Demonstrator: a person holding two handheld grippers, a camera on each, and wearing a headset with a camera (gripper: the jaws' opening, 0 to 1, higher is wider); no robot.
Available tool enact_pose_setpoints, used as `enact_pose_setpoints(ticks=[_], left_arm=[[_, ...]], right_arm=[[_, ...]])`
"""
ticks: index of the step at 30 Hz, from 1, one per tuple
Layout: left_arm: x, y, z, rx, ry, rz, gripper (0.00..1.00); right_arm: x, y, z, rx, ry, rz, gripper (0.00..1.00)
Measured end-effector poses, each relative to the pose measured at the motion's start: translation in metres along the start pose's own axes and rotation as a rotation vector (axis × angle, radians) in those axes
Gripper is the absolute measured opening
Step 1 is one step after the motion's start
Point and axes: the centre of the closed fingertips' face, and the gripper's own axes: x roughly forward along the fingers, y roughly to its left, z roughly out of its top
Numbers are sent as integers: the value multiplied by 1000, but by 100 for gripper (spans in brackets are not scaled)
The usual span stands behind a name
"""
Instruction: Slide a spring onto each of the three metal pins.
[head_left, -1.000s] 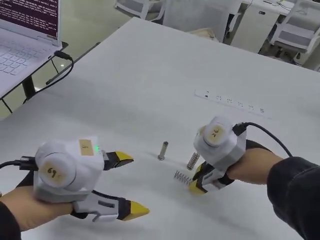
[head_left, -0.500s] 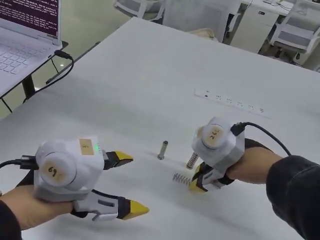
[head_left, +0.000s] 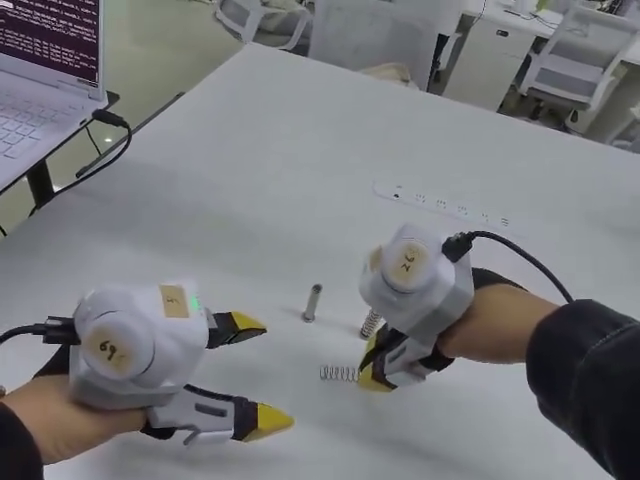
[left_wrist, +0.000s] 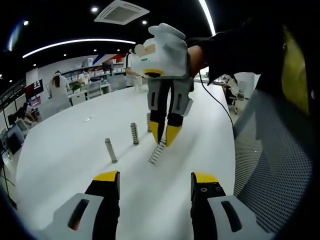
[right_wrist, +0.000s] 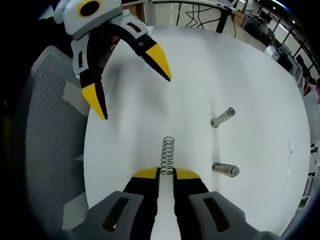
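My right gripper (head_left: 374, 376) is shut on one end of a loose spring (head_left: 338, 373), which sticks out to the left just above the white table (head_left: 250, 160). My right gripper's (right_wrist: 167, 173) own view shows that spring (right_wrist: 167, 155) running straight out from between its jaws. A bare metal pin (head_left: 312, 302) stands ahead of it. A second pin with a spring on it (head_left: 371, 323) stands close behind my right gripper. My left gripper (head_left: 258, 372) is open at the near left with nothing in it. From my left gripper (left_wrist: 155, 178), the spring (left_wrist: 156, 151), bare pin (left_wrist: 111, 150) and sprung pin (left_wrist: 134, 133) are ahead.
A white power strip (head_left: 440, 205) lies farther back on the table. An open laptop (head_left: 40, 60) with a black cable (head_left: 105, 140) sits on a stand at the left. Office chairs (head_left: 560, 60) stand beyond the far edge.
The head camera has shifted a little. My right gripper has turned slightly with the spring, which now points more level to the left. My left gripper has stayed open in place.
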Motion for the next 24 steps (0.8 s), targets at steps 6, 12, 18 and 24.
enact_pose_setpoints(ticks=[6, 12, 18, 24], left_arm=[[2, -2, 1, 13, -1, -9, 49], [1, -4, 6, 39, -11, -18, 41], [4, -12, 11, 92, -18, -44, 30], [5, -16, 15, 121, -27, -55, 20]], right_arm=[[-9, 14, 10, -30, -4, 27, 8], [-20, 25, 22, -68, -10, 41, 8], [-30, 34, 40, -101, -39, 42, 8], [-36, 40, 48, -127, -36, 47, 8]])
